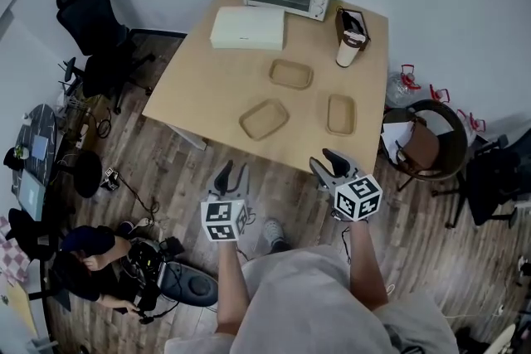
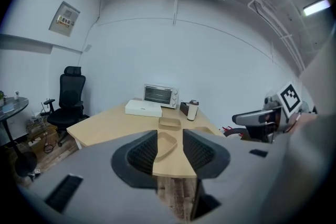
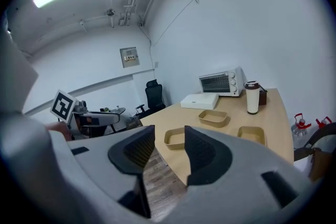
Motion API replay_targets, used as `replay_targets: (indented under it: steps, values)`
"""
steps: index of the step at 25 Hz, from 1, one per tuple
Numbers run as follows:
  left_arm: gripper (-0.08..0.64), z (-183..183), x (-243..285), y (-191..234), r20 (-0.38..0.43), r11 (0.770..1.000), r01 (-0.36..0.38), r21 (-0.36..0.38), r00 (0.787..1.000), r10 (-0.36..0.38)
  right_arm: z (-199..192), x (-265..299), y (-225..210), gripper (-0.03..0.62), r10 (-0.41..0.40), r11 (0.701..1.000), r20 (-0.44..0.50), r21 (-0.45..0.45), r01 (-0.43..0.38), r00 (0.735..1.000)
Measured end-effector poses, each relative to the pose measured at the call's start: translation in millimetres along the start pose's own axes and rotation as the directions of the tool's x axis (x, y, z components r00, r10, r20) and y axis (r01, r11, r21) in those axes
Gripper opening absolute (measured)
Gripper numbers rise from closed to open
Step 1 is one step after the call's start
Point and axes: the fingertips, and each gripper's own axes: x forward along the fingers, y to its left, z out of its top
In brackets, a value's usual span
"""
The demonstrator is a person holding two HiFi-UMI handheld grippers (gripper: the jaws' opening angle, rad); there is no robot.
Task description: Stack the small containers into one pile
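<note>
Left gripper (image 1: 233, 174) and right gripper (image 1: 326, 164), fingers partly apart and empty, face three small containers (image 1: 265, 118); wall notice (image 2: 65, 19) unreadable.

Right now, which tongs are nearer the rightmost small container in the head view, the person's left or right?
Right. The right tongs hang just short of the table edge, before the rightmost container; the left tongs hover farther left.

The left tool (image 1: 235, 170) and the right tool (image 1: 322, 158) have black ribbed jaws on grey bodies. Behind each sits a white cube (image 1: 224, 221) with black square markers. The person wears a pale grey top (image 1: 307, 303) and a white shoe (image 1: 274, 233).
</note>
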Motion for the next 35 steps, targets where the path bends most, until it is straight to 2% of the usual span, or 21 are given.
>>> replay_targets:
  steps: [6,9,11,15,19,21,24,29,35]
  values:
    - [0.137,4.8,14.2,23.9,-0.002,1.000,0.019,0.000,1.000,-0.019,-2.3,27.5,6.4,0.187,0.003,1.000,-0.014,0.023,-0.003,1.000]
    - [0.137,3.2,17.8,29.2,0.006,0.999,0.023,-0.028,1.000,-0.023,-4.5,34.2,3.7,0.189,0.006,0.999,-0.017,0.042,-0.006,1.000]
    - [0.126,-7.6,22.6,31.5,0.002,0.998,0.024,-0.066,1.000,-0.024,-5.4,39.8,3.3,0.188,0.016,0.999,-0.026,0.044,-0.014,1.000]
    - [0.124,-41.4,29.7,32.3,-0.062,0.995,0.013,-0.101,0.998,-0.020,-12.1,52.9,2.3,0.189,0.036,0.998,-0.054,0.043,-0.033,0.998]
    - [0.124,-53.1,44.4,36.9,-0.078,0.988,-0.010,-0.152,0.997,-0.002,-18.8,73.1,-5.4,0.192,0.073,0.997,-0.089,0.043,-0.070,0.993]
    - [0.124,-58.0,54.8,36.4,-0.087,0.982,-0.021,-0.186,0.996,0.005,-24.0,86.0,-9.9,0.199,0.103,0.994,-0.118,0.048,-0.098,0.988]
    - [0.124,-71.5,74.4,35.2,-0.133,0.980,-0.051,-0.192,0.991,0.025,-29.8,109.7,-21.0,0.204,0.136,0.990,-0.157,0.053,-0.129,0.978]
    - [0.126,-88.3,112.8,35.2,-0.218,0.979,-0.096,-0.181,0.974,0.055,-38.4,152.0,-46.4,0.210,0.167,0.983,-0.258,-0.024,-0.179,0.952]
    - [0.146,-99.3,142.7,38.2,-0.292,0.975,-0.149,-0.167,0.952,0.095,-53.3,194.1,-76.4,0.224,0.197,0.969,-0.352,-0.072,-0.236,0.915]
